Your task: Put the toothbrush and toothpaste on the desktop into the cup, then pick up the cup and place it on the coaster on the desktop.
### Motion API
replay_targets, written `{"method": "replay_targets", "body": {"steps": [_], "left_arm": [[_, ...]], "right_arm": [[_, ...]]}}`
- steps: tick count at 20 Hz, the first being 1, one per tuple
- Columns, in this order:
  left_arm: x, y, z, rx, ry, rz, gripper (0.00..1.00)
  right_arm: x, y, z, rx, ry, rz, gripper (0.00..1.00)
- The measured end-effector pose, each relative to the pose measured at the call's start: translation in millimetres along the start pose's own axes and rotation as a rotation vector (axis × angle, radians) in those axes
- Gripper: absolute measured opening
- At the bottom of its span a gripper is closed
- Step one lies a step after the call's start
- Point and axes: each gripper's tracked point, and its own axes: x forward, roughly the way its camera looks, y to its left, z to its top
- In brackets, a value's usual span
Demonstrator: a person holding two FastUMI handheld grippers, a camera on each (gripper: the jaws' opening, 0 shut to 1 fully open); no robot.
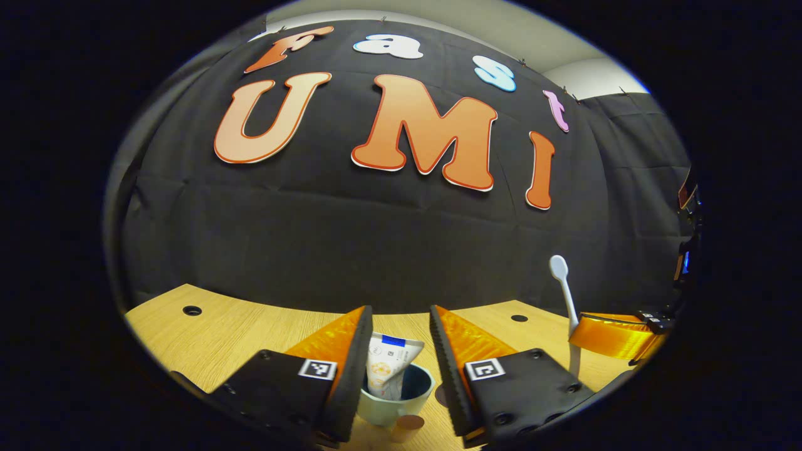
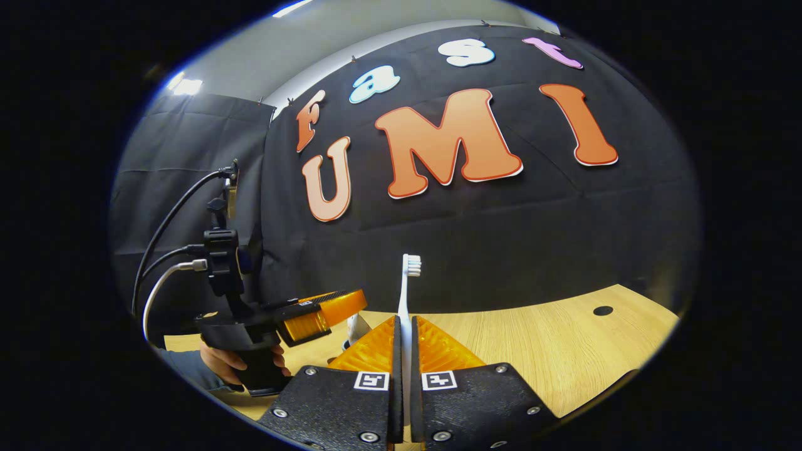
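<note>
In the left gripper view my left gripper [image 1: 400, 313] is open above a pale blue cup [image 1: 395, 407] on the wooden desktop [image 1: 219, 338]. A white toothpaste tube [image 1: 388, 369] stands inside the cup, leaning on its rim. A small brown round piece [image 1: 408, 422] lies at the cup's base. To the right, my right gripper [image 1: 583, 335] holds a white toothbrush [image 1: 564, 288] upright. In the right gripper view my right gripper [image 2: 406, 321] is shut on the toothbrush [image 2: 407, 282], bristles up. The left gripper [image 2: 341, 307], held by a hand [image 2: 229, 360], is at the left.
The desktop [image 2: 564, 351] has round cable holes [image 1: 192, 310] [image 2: 603, 310]. The booth's black cloth wall stands close behind the table. Cables [image 2: 163, 238] trail up from the left gripper's handle.
</note>
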Motion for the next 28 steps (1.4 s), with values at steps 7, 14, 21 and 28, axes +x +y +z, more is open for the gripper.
{"method": "replay_targets", "body": {"steps": [7,14,21,28], "left_arm": [[-34,21,3,0.017,0.044,0.033,0.95],[-65,39,0,0.060,0.071,0.090,0.99],[-93,42,-6,0.149,0.083,0.111,0.99],[-106,31,-11,0.139,0.085,0.081,0.99]], "right_arm": [[24,18,15,0.021,-0.075,0.046,0.05],[53,31,31,0.039,-0.148,0.089,0.05],[75,42,24,0.096,-0.187,0.118,0.05],[102,34,19,0.157,-0.282,0.093,0.05]]}}
